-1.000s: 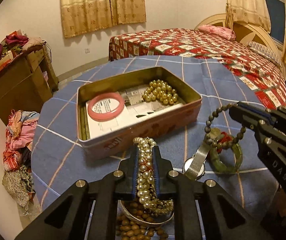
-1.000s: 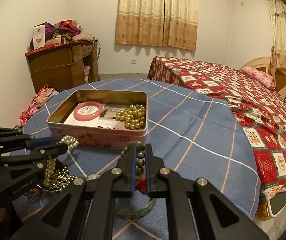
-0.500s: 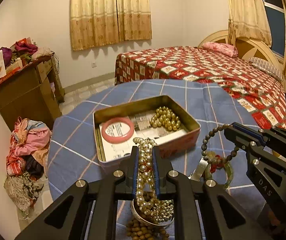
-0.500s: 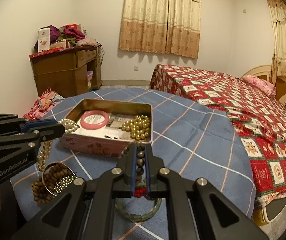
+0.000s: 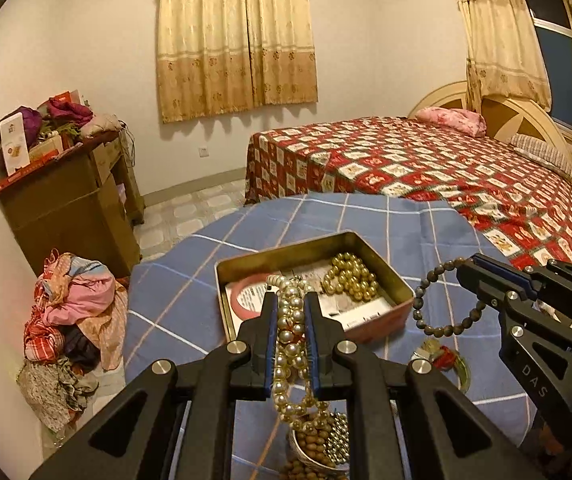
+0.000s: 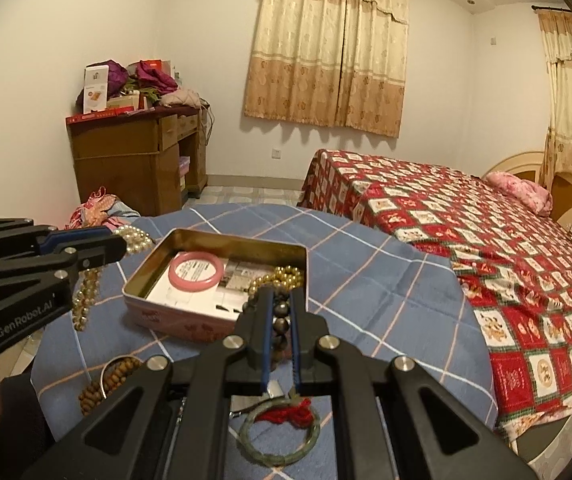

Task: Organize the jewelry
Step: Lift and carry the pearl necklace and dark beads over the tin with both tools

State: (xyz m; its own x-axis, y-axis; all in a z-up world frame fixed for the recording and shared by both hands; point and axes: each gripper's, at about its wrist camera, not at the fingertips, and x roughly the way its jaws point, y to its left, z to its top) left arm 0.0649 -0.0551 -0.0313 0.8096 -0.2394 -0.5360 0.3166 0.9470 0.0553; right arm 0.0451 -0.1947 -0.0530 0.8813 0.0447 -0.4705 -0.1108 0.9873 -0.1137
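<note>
L gripper (image 5: 290, 300) was clenched on a pearl necklace (image 5: 289, 344): round, glossy cream beads pinched between the blue-lined fingers, strand drooping toward a small bowl (image 5: 310, 454) w/ brown wooden beads and gold ones. R gripper (image 6: 281, 300) was clamped on a dark bead bracelet (image 5: 442, 300), matte grey-brown spheres in a loop hanging free above the cloth. Both were held near the rectangular metal tin (image 5: 400, 286), brassy inside, pink outside. In the tin: smooth pink bangle (image 6: 195, 271), heap of shiny gold beads (image 5: 350, 278), printed paper lining (image 6: 189, 296). A green jade bangle w/ red thread (image 6: 281, 432) lay flat on the blue checked tablecloth (image 6: 386, 280), below the R gripper.
</note>
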